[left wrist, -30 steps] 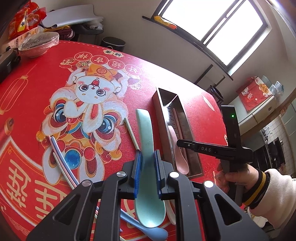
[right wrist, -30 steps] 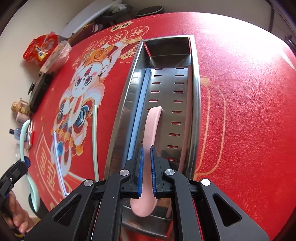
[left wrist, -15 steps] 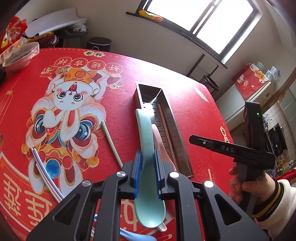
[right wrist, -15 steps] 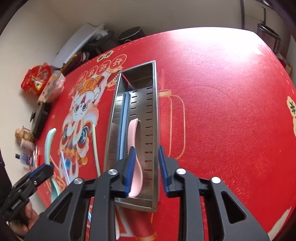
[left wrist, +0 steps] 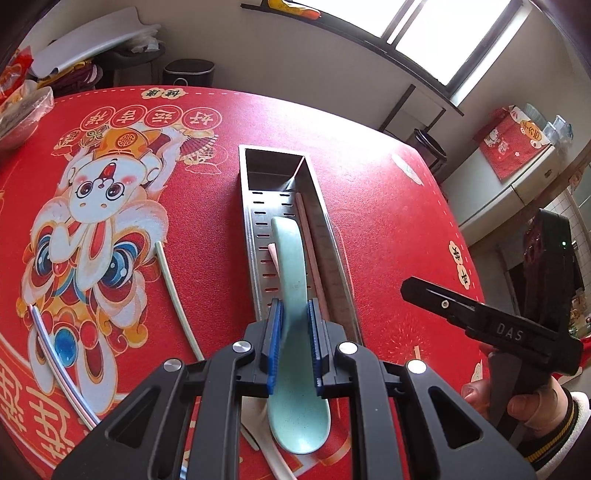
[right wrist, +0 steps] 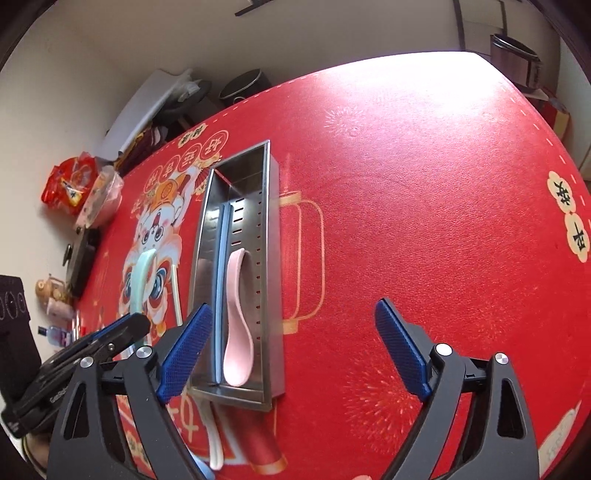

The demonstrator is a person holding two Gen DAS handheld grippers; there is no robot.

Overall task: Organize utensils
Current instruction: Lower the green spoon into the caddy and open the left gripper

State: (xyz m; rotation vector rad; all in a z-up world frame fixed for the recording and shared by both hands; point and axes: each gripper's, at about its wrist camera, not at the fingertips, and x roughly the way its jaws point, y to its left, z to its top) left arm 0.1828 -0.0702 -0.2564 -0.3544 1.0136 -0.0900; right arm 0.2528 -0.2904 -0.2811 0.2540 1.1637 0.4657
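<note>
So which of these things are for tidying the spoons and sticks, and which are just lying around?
For the job:
- green spoon, clamped in the left hand-held gripper
- pink spoon, lying in the metal tray
- right hand-held gripper, just opened, nothing between its fingers
- loose chopsticks on the red mat

Just lying about:
- red snack bag
- covered bowl

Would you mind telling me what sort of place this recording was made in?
Most likely a home dining or kitchen area. A table under a red festive tablecloth carries a steel utensil tray and a snack bag, and a tiled kitchen corner shows beyond the window.
</note>
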